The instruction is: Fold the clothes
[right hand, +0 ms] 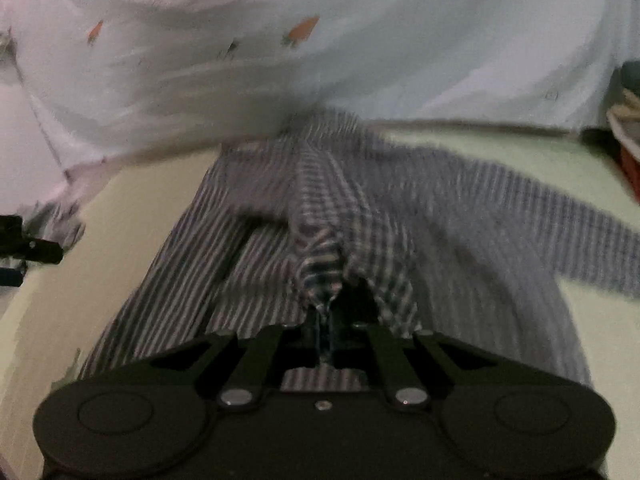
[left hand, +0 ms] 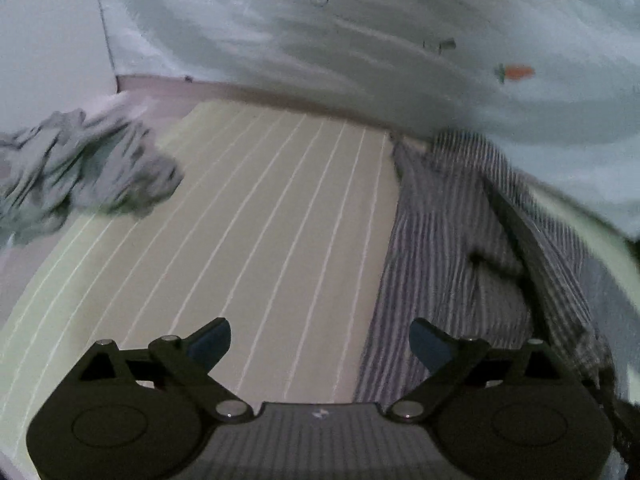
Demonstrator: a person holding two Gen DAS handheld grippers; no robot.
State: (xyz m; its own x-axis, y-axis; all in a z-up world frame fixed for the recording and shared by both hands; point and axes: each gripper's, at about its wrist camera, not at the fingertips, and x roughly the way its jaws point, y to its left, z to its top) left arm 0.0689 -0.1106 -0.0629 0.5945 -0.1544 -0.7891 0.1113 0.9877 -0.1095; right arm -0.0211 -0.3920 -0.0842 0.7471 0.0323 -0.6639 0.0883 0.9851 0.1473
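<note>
A blue-and-white striped shirt (right hand: 280, 208) lies spread on the pale striped bed surface (left hand: 260, 208). My right gripper (right hand: 326, 320) is shut on a bunched fold of the striped shirt, which rises from its fingers in a ridge. In the left wrist view the same striped shirt (left hand: 448, 248) lies at the right, just beside the right fingertip. My left gripper (left hand: 320, 340) stands open above the bed surface with nothing between its blue pads. The other gripper's dark edge (right hand: 24, 244) shows at the far left of the right wrist view.
A crumpled grey garment (left hand: 80, 168) lies at the back left of the bed. A white sheet with small carrot prints (left hand: 400, 40) hangs across the back. A dark, reddish container (right hand: 628, 140) stands at the right edge.
</note>
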